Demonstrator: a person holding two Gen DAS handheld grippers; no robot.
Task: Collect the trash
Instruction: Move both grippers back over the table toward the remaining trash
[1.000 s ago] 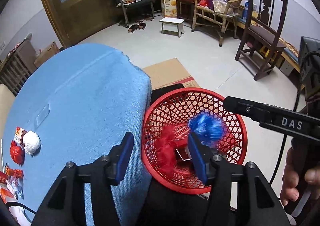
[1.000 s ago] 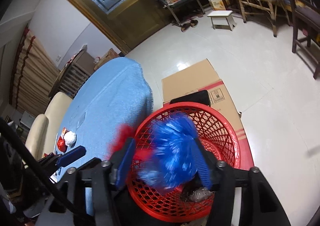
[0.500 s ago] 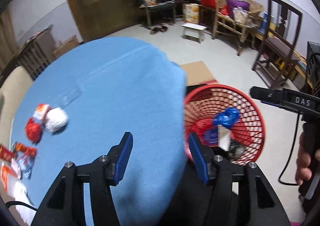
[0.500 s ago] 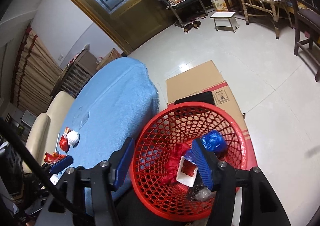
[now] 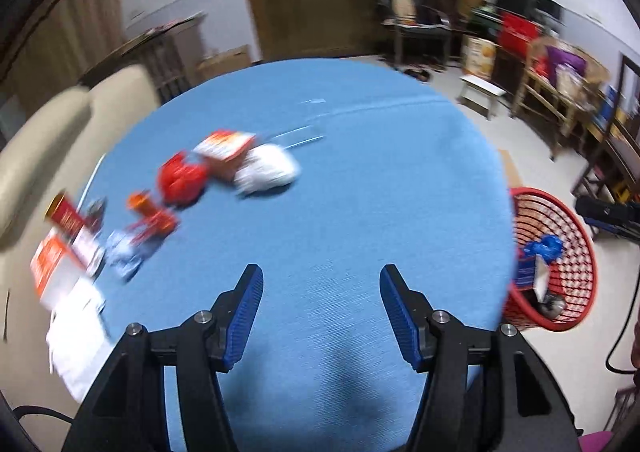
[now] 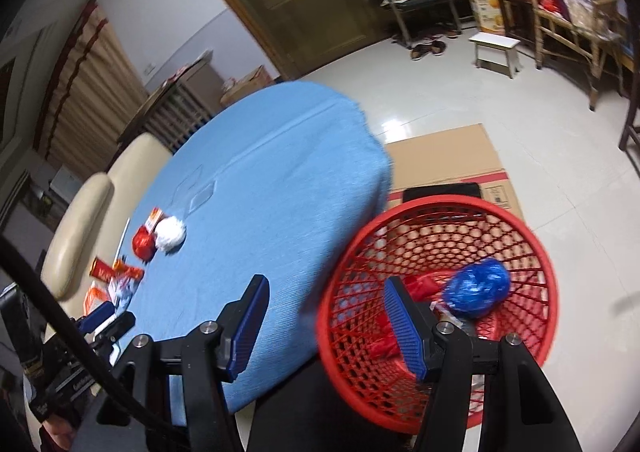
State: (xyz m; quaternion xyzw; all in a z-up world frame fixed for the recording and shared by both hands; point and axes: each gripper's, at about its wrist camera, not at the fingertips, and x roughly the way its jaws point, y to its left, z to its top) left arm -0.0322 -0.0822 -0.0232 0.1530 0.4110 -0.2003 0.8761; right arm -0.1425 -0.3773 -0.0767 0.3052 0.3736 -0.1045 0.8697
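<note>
Operator: Status of both tools?

Technician: Left gripper (image 5: pixel 321 314) has its jaws spread wide and carries nothing, above bare blue tablecloth (image 5: pixel 360 180). Right gripper (image 6: pixel 326 326) is likewise spread and unloaded, straddling the table edge and the red mesh basket (image 6: pixel 536 252).

Operator: Where is the trash?

Technician: Some lies in the basket, including a blue crumpled bag (image 6: pixel 478 290). The rest sits farther out on the cloth: orange wrappers (image 5: pixel 150 218), a red crumpled ball (image 5: pixel 182 180), a white crumpled wad (image 5: pixel 268 170). Recommended: approach one piece squarely, straddle it, close only once centred.
</note>
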